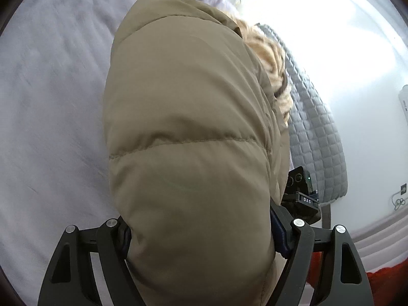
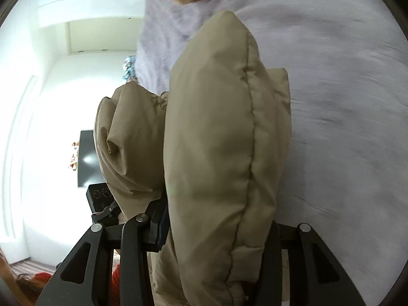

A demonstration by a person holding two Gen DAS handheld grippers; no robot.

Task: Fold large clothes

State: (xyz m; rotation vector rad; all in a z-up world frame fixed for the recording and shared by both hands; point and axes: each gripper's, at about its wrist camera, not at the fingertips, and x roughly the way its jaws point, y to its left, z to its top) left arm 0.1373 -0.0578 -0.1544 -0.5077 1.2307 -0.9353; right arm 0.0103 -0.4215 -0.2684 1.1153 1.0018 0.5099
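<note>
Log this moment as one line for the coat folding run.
step: lifting fold | left gripper: shut on puffer coat | right gripper: shut on puffer coat | surface: lavender bed sheet | fur hood trim: far end

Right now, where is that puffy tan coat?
The tan coat fills the middle of both views, clamped between each gripper's fingers, the left gripper and right gripper, above the lavender bedsheet.

Puffy tan quilted jacket [image 1: 188, 132], fur-trimmed hood [image 1: 270, 58] at its far right edge. It bulges up between my claws, lifted off the lilac bedsheet. From my right side a padded, seam-edged fold [image 2: 224, 153] stands on end, with a second bunched lump [image 2: 130, 137] to its left.
</note>
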